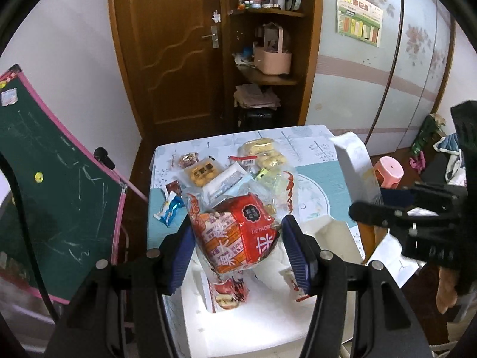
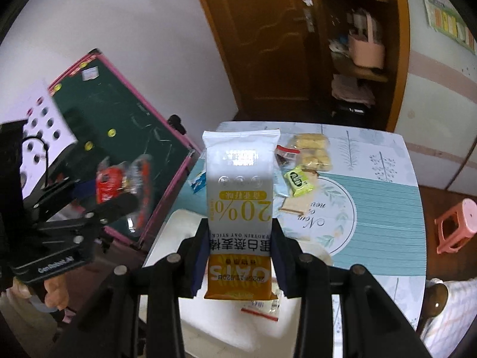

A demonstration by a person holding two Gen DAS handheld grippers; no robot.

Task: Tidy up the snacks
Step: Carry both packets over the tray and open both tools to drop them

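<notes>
In the left wrist view my left gripper [image 1: 237,231] is shut on a clear bag of red and orange snack packets [image 1: 238,238], held above a white box [image 1: 253,322] on the table [image 1: 316,179]. Loose snacks lie beyond it: a yellow pastry pack [image 1: 262,149], a cookie pack [image 1: 202,173] and a blue packet [image 1: 170,208]. In the right wrist view my right gripper [image 2: 240,232] is shut on a tall white and orange oat stick pack [image 2: 241,179], raised over the table [image 2: 372,203]. A green packet [image 2: 298,179] lies behind it. The left gripper [image 2: 110,197] shows at the left, blurred.
A green chalkboard with a pink frame [image 1: 44,194] leans left of the table. A pink stool [image 2: 459,226] stands on the floor at the right. Behind the table are a wooden door [image 1: 173,59], cluttered shelves [image 1: 268,71] and a wardrobe [image 1: 372,89].
</notes>
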